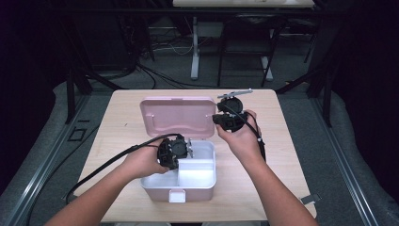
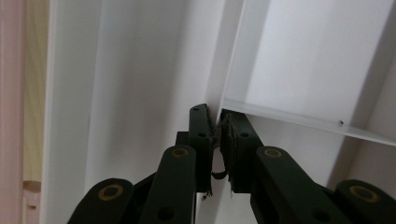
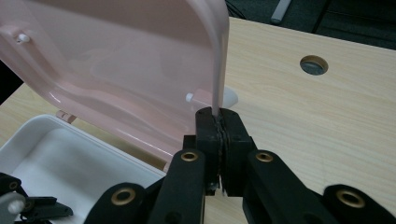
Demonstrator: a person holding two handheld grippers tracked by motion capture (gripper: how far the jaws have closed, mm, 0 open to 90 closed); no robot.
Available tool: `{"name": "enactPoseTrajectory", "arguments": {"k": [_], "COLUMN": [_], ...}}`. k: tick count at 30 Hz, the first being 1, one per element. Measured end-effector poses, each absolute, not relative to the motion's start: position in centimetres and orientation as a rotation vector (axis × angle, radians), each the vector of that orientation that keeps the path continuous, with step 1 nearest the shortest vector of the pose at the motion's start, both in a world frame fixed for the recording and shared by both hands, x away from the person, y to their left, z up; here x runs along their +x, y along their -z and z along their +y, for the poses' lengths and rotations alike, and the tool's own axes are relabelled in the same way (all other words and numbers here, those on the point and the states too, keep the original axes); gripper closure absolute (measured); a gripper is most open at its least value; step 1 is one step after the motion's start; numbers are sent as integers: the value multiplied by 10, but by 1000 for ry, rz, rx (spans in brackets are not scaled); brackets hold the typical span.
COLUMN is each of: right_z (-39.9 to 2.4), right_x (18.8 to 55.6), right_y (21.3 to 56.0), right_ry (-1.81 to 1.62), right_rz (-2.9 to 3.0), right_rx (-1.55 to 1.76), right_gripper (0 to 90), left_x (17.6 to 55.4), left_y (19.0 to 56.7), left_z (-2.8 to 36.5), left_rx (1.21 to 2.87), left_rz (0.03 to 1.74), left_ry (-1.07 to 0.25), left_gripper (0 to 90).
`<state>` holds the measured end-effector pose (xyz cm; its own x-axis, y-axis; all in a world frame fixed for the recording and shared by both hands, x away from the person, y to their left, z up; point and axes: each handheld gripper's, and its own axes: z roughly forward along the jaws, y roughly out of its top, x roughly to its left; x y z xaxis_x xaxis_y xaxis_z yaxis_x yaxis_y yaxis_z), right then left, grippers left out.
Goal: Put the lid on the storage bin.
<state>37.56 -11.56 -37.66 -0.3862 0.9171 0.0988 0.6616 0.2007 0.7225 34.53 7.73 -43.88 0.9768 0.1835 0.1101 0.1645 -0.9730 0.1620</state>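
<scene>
Pinching the white divider (image 2: 280, 116) inside the white box (image 1: 188, 181) at lower centre, the left tongs (image 1: 181, 147) risk dragging the box if that hand lifts. Farther up the frame, the right tongs (image 3: 219, 116) are pressed onto the pink lid's (image 1: 176, 113) edge; a slip could let it drop onto the left tongs, or overbending could strain the hinge above the tabletop (image 1: 291, 155).

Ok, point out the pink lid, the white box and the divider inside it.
pink lid (image 3: 116, 70), right gripper view, inner face.
white box (image 1: 181, 181), high view, front wall.
divider (image 2: 299, 119), left gripper view, thin top edge.
</scene>
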Motion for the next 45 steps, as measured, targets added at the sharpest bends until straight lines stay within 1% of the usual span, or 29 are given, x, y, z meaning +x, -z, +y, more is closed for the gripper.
{"name": "enactPoseTrajectory", "arguments": {"k": [1,7,12,13,17,20,23,25,35,42,45], "right_z": [-117,-116,-116,-116,-117,-117,-117,-118,-120,-120,-121], "right_x": [376,374,373,373,372,371,370,368,361,358,356], "right_y": [377,377,378,378,378,378,378,379,380,380,381], "right_ry": [-1021,-1018,-1029,-1042,-1045,-1045,-1051,-1066,-1092,-1089,-1098], "right_rz": [2146,2137,2132,2133,2144,2141,2137,2144,2146,2127,2138], "right_rx": [1478,1472,1462,1460,1461,1460,1458,1450,1440,1438,1436], "right_gripper": [882,881,881,880,878,878,877,876,869,866,864], "left_x": [346,341,337,336,335,334,335,335,339,341,343], "left_y": [437,430,423,420,411,407,400,397,393,393,394], "left_z": [81,87,95,101,116,123,139,148,179,191,201], "left_rx": [2958,2932,2869,2824,2760,2724,2683,2644,2523,2477,2434], "left_rz": [302,336,389,432,489,516,568,603,722,771,814], "left_ry": [-176,-200,-184,-178,-212,-213,-254,-256,-276,-309,-333], "left_gripper": [821,814,798,799,798,798,786,785,827,811,806]}}
